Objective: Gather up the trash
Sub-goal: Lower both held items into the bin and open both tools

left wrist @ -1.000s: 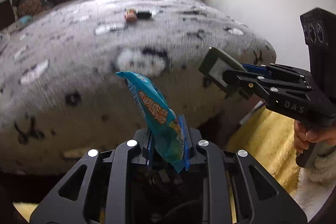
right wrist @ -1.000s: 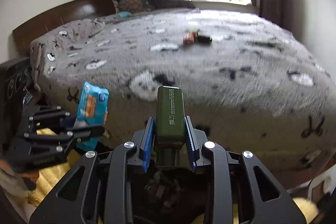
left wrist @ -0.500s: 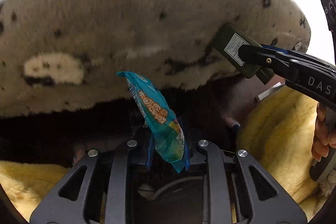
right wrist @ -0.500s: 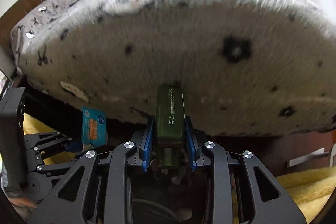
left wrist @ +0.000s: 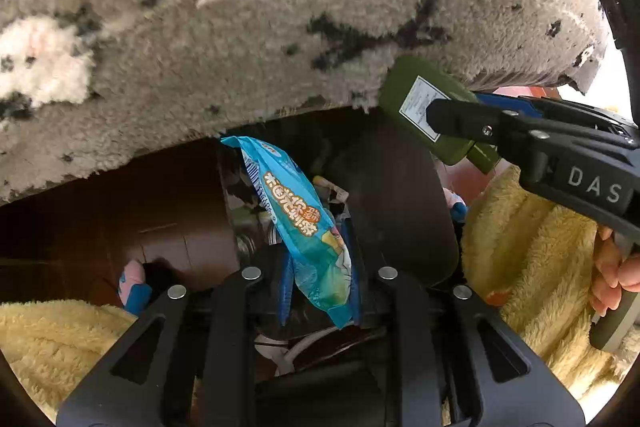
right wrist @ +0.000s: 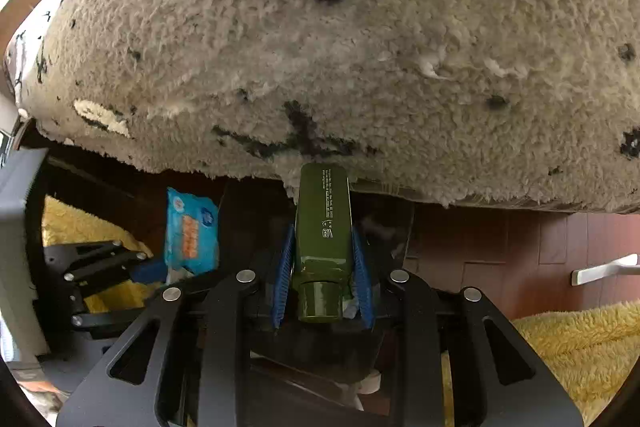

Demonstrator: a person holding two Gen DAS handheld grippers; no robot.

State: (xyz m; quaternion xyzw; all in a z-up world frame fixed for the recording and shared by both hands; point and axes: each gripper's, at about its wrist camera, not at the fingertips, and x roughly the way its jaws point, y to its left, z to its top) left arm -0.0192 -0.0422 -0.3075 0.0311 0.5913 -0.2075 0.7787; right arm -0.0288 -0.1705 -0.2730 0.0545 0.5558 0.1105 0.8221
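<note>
The blue snack wrapper (left wrist: 298, 223) is clamped between the blue pads of the left gripper (left wrist: 320, 283). Its long axis runs forward along the fingers and leans to the left, so the crimped free end points up toward the hanging edge of the grey fleece blanket (left wrist: 248, 27) and stops just below that edge. Orange lettering runs lengthwise down the wrapper's face.

The flat green bottle (right wrist: 323, 227) is pinched in the right gripper (right wrist: 322, 281), with both blue pads pressed on its lower sides. It stands straight along the fingers, its round cap toward the camera and its squared far end reaching the blanket's lower edge. From the left wrist the same bottle (left wrist: 434, 115) appears to the right of the wrapper, slanting up and left toward the blanket, with a white label on its face.

Below the blanket's edge, behind both items, is a dark bin (left wrist: 400, 211) with some litter inside; the wrapper lies over its opening. Yellow fleece (left wrist: 532, 247) flanks the bin, and a hand (left wrist: 612, 275) grips the right tool's handle.
</note>
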